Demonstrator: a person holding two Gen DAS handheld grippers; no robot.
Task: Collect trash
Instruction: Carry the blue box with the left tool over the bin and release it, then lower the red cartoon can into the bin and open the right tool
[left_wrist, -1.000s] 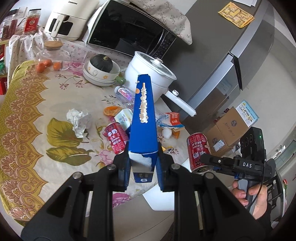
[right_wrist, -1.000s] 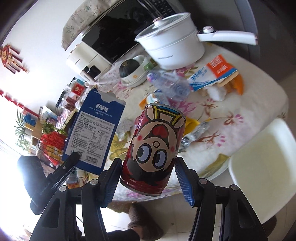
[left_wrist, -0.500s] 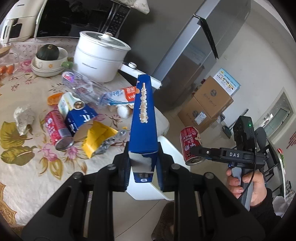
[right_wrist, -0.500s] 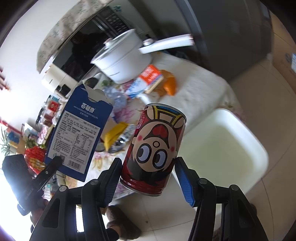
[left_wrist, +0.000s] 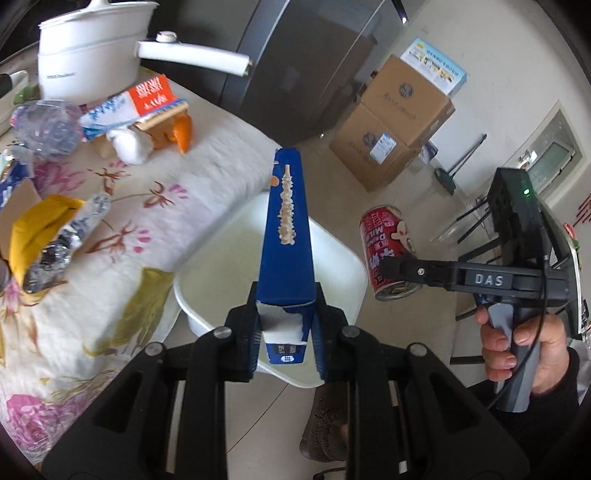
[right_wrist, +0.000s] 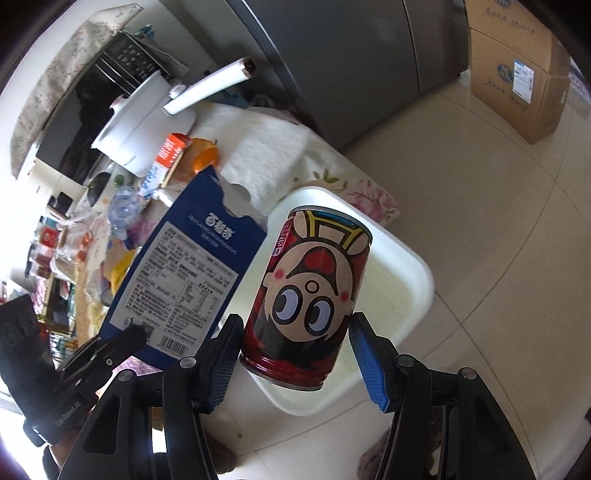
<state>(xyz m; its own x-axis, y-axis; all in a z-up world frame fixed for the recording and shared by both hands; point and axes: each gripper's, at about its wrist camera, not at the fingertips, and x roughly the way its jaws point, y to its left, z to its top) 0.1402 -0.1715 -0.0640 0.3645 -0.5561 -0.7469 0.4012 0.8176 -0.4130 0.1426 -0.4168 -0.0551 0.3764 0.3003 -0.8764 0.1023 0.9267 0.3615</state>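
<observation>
Overhead, a blue carton (left_wrist: 286, 236) pinched in the left gripper (left_wrist: 285, 325), a red milk can (right_wrist: 308, 295) clamped by the right gripper (right_wrist: 295, 354), both held above a white bin (right_wrist: 413, 273) beside the cluttered table (left_wrist: 207, 162).

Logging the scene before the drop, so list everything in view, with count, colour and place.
Bin: 1, white, floor beside table.
Carton: 1, blue, over bin.
Can: 1, red, over bin.
Pot: 1, white, table back.
Bottle: 1, clear, crushed, on table.
Wrapper: 1, yellow, table left.
Boxes: 2, brown, stacked on floor.
Fridge: 1, grey, behind table.
Left gripper: shut on carton.
Right gripper: holding can.
</observation>
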